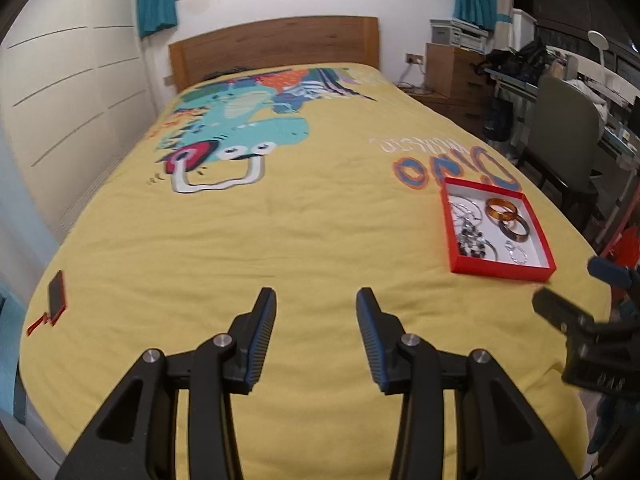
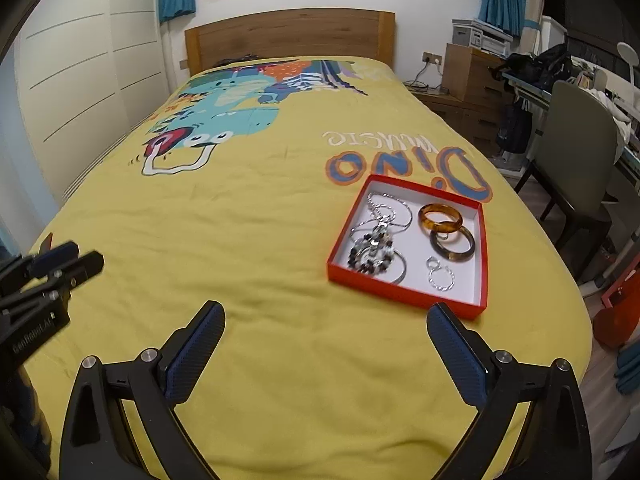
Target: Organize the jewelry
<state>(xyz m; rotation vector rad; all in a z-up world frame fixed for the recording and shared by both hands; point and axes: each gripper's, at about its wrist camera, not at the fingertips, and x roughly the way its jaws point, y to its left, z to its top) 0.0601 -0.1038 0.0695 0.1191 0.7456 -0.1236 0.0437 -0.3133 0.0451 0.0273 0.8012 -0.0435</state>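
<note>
A shallow red box [image 2: 404, 296] with a white inside lies on the yellow bedspread, right of centre; it also shows in the left wrist view [image 1: 502, 271]. It holds an amber bangle [image 2: 440, 219], a dark bangle [image 2: 452, 245], silver chains [image 2: 386, 208], a beaded piece [image 2: 370, 256] and silver hoops [image 2: 440, 276]. My right gripper [image 2: 326, 320] is open and empty, just short of the box's near edge. My left gripper [image 1: 316, 304] is open and empty over bare bedspread, left of the box.
The bed [image 1: 280, 240] has a wooden headboard [image 1: 276, 48] at the far end. A dark phone [image 1: 56, 292] lies near the bed's left edge. A chair [image 2: 576, 160], desk and drawers stand to the right. White wardrobe doors [image 1: 68, 100] line the left.
</note>
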